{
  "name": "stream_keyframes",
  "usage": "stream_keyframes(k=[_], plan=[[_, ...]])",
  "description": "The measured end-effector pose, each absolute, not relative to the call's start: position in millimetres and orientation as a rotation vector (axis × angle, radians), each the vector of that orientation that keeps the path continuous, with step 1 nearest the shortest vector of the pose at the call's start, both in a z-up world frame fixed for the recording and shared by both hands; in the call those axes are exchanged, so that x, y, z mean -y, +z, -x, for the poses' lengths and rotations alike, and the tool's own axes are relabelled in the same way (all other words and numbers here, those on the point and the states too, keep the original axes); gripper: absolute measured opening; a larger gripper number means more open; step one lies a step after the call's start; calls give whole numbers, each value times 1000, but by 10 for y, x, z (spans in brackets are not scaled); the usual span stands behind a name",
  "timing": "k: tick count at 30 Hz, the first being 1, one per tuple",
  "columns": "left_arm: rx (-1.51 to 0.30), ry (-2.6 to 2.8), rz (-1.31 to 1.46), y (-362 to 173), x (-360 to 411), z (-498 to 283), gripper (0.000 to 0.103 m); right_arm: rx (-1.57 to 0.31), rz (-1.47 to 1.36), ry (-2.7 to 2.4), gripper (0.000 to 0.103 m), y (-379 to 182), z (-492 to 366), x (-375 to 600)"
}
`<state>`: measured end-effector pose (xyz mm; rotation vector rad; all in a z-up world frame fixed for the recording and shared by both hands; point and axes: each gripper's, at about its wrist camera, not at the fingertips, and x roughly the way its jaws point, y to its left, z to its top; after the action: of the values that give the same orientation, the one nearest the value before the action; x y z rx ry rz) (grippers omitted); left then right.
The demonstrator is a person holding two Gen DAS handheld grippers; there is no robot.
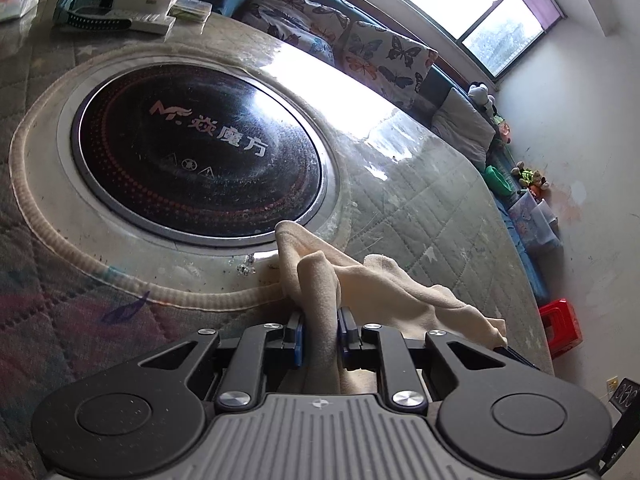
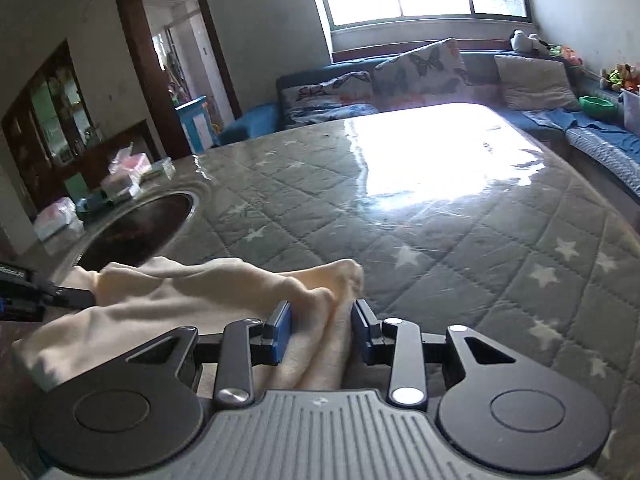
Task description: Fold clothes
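Observation:
A cream cloth garment [image 1: 384,284] is bunched over the quilted table top [image 1: 432,216]. My left gripper [image 1: 320,334] is shut on a fold of it, with the cloth squeezed between the blue pads [image 1: 298,340]. The same garment [image 2: 180,292] stretches across the right wrist view. My right gripper [image 2: 320,332] is shut on its other end, with cloth filling the gap between its blue pads [image 2: 280,330]. The left gripper's tip [image 2: 36,292] shows at the left edge of the right wrist view, holding the garment's far end.
A round black induction hob [image 1: 196,148] is set into the table beside the garment, and it also shows in the right wrist view [image 2: 136,228]. Boxes and packets [image 1: 120,4] lie at the table's far side. A sofa with butterfly cushions [image 2: 416,68] runs along the window wall. A red stool [image 1: 560,328] stands on the floor.

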<state>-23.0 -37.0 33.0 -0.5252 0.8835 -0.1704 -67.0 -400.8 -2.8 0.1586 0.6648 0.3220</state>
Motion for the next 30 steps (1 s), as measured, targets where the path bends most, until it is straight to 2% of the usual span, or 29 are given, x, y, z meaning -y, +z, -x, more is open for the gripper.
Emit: stream_keyframes(k=[1,2,8,17,26,28,30], plan=[[-878,-171,511,355,404,218,18,-658,-157,331,17,-30,672,3988],[-871,-172,496,383,444,200,18,-646,-150,340,12,-20,686,3965],[-834,-239,416,615,757,58,15,-558,-115,318,9,221,866,4138],[-801,-385,335,772,1643,-367,14,-465,-64,141,9,578,788,4761],[-812,-471,223,621,2363,-638,15,-511,-40,-36,9,427,606,5241],[-837,-452,189,538,2445,-679,20,-521,-35,-76,10,393,565,5348],[-852,-422,156,469,2467,-706,21,-555,-31,-109,11,285,510,5412]])
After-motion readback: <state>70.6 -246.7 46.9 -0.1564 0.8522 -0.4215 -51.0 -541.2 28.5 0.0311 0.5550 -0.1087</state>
